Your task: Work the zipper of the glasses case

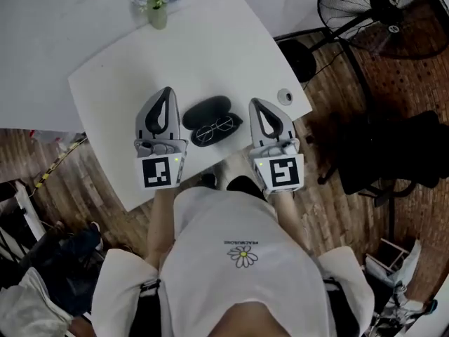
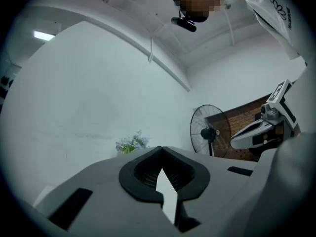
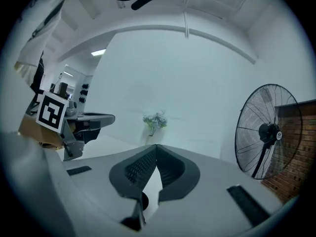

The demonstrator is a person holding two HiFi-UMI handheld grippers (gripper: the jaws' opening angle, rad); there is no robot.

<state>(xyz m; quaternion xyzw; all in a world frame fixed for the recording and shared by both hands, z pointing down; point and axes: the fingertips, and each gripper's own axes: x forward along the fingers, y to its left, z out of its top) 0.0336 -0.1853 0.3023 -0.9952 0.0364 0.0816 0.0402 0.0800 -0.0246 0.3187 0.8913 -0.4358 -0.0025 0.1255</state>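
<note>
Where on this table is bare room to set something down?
Free: the wide stretch of table between the flower vase and the glasses case. Crowded: the near edge, where left gripper, glasses and right gripper line up.

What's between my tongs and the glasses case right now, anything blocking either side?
Nothing visible blocks either side. The left tongs and right tongs, both shut and empty, flank the glasses case with bare table between. Only the glasses lie against the case's near edge.
</note>
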